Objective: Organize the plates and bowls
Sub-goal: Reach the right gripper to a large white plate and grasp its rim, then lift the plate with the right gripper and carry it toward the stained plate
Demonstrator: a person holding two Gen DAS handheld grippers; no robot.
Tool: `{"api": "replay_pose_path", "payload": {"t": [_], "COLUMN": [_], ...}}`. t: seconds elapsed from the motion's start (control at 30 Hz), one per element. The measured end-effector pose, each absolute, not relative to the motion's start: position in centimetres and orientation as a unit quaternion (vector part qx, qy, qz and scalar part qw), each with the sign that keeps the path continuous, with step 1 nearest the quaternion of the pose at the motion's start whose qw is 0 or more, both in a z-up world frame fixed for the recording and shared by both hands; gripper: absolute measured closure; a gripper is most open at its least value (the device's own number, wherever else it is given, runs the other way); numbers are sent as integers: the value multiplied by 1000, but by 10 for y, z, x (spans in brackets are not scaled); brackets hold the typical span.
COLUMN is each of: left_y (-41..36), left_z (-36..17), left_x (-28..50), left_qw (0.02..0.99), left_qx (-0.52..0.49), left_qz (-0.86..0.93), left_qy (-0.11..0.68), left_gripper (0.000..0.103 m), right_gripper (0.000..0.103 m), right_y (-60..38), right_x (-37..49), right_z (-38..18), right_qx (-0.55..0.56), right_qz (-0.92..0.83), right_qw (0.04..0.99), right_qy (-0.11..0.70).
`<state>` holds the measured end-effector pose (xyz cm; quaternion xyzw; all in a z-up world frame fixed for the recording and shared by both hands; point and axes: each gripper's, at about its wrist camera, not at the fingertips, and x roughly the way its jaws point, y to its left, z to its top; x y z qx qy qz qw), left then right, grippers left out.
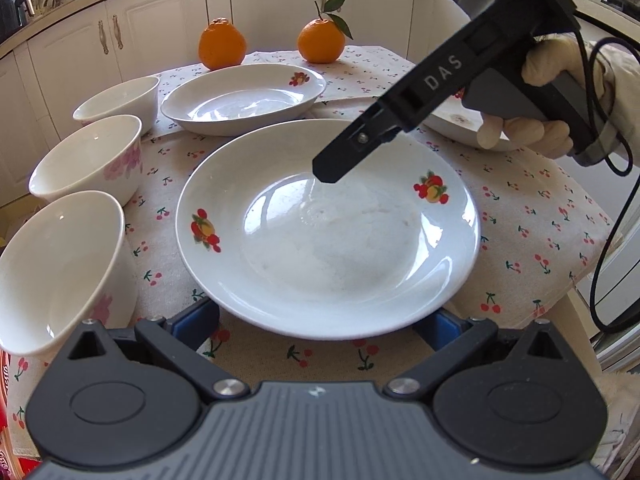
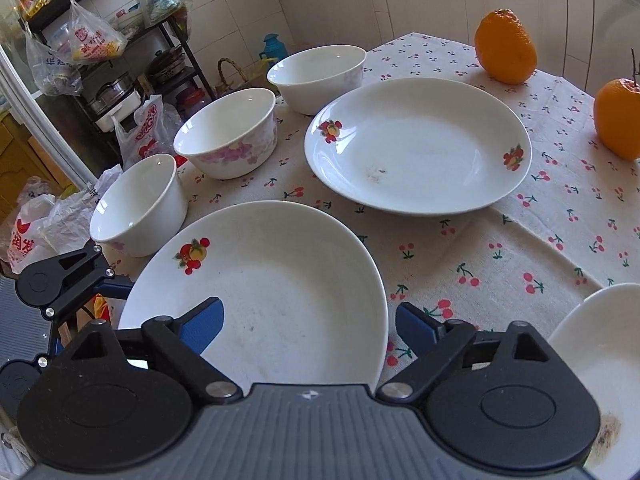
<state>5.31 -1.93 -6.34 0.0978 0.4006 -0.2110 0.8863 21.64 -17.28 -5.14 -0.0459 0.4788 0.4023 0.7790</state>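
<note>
The nearest plate (image 1: 328, 236) lies flat on the cherry-print cloth (image 1: 520, 240) of the worktop, at its near edge. The left tongs (image 1: 316, 330) are spread, one blue pad on each side of the plate's near rim, with no squeeze visible. The right tongs (image 2: 308, 322) are also spread over the same plate (image 2: 280, 280), their right edge beside its rim, pinching nothing. A second plate (image 2: 420, 148) sits farther back, three bowls (image 2: 228, 132) line the left side, and two oranges (image 2: 506, 52) stand beyond.
</note>
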Motion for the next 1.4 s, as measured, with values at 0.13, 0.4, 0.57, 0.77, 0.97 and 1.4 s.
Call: {"api": "replay_pose_path", "payload": {"t": [0.13, 0.4, 0.57, 0.77, 0.97, 1.4], "left_y": [-20, -21, -19, -19, -22, -45], "left_z": [-62, -60, -60, -56, -49, -28], "left_x": [52, 49, 51, 52, 52, 64], "left_qw": [887, 888, 885, 882, 882, 877], "left_qx": [105, 114, 114, 117, 124, 140], "left_qz": [-214, -225, -230, -236, -243, -274], "left_qy": [395, 385, 389, 390, 385, 369], "left_gripper": [1, 1, 2, 2, 2, 2], "right_gripper": [17, 17, 16, 16, 16, 16], "right_y": [-170, -173, -172, -174, -180, -216], "right_x": [222, 229, 228, 225, 222, 215], "right_z": [-53, -55, -52, -51, -44, -21], "right_qx": [-32, 0, -3, -3, -1, 12], "right_qz": [412, 413, 411, 406, 402, 377], "right_qw": [768, 757, 755, 757, 764, 796], "right_qy": [488, 506, 511, 512, 504, 474]}}
